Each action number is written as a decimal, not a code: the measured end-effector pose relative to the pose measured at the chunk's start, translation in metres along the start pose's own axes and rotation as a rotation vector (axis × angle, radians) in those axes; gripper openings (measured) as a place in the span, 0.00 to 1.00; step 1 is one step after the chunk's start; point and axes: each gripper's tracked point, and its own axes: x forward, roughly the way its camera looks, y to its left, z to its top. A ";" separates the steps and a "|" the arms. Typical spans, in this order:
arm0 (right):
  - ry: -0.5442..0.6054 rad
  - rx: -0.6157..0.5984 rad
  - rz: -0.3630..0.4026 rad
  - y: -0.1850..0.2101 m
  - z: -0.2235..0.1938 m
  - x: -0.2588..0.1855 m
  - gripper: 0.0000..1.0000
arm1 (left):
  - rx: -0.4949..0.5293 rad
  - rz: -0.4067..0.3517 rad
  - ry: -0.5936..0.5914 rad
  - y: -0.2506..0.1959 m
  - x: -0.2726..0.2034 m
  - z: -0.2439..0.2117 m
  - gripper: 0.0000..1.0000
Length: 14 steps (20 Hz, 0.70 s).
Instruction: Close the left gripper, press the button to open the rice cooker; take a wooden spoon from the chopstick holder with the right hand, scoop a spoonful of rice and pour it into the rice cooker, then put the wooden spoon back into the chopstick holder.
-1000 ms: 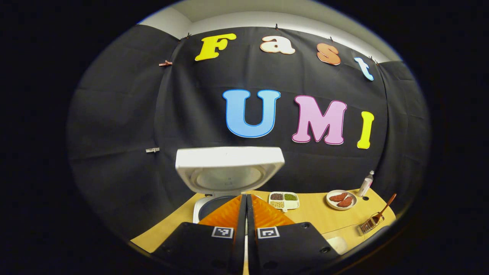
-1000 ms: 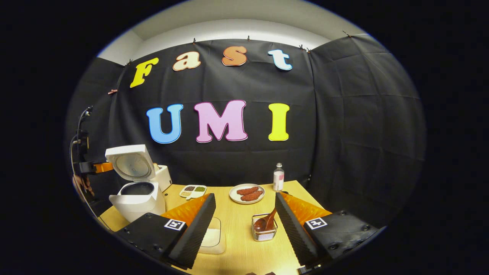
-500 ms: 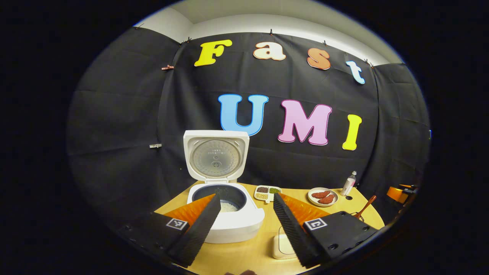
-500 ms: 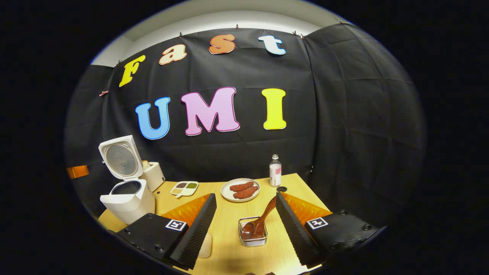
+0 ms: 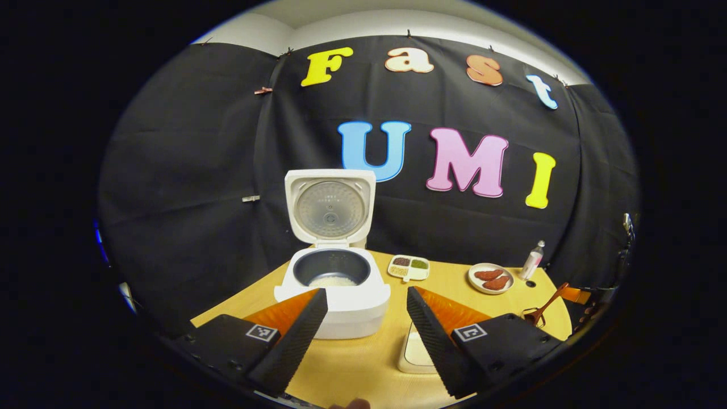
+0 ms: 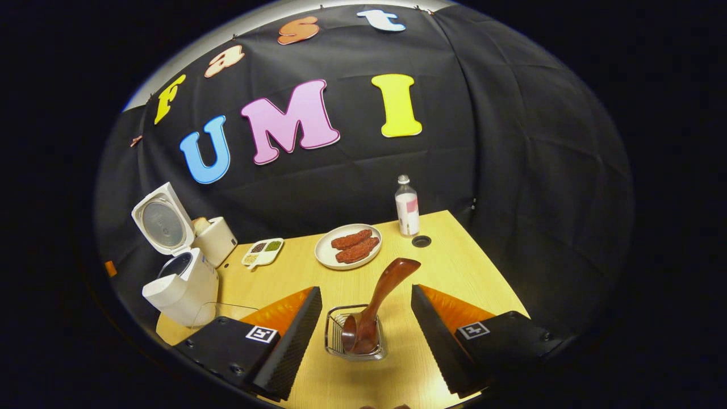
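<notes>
The white rice cooker [image 5: 332,287] [image 6: 182,281] stands on the wooden table with its lid raised; a little white rice lies in its dark pot. My left gripper [image 5: 363,329] is open, drawn back in front of the cooker, nothing between its fingers. In the right gripper view, a brown wooden spoon [image 6: 377,301] leans in a wire chopstick holder [image 6: 353,339], handle up and to the right. My right gripper [image 6: 363,335] is open above the holder, fingers on either side of the spoon, apart from it. The spoon [image 5: 545,307] and part of the right gripper appear at the far right of the left gripper view.
A white container of rice [image 5: 413,355] sits right of the cooker. Farther back are a divided dish of grains [image 6: 262,251], a plate of red-brown pieces [image 6: 348,253], a small bottle [image 6: 406,207] and a toaster-like white box [image 6: 216,240]. The table's edges run near the cloth walls.
The cooker's lid swung fully up. My left gripper opened and drew back from the cooker. My right gripper moved down and closer over the holder, so the spoon now stands between its fingers.
</notes>
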 end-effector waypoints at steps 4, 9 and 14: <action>0.070 0.033 0.025 -0.010 -0.021 0.041 0.99 | -0.034 0.062 0.052 -0.002 -0.019 -0.023 0.97; 0.096 0.096 0.050 -0.015 -0.032 0.083 0.96 | 0.101 0.102 0.078 -0.012 -0.040 -0.041 0.97; 0.129 0.112 0.072 -0.006 -0.035 0.095 0.52 | -0.066 0.069 0.152 -0.044 -0.052 -0.070 0.96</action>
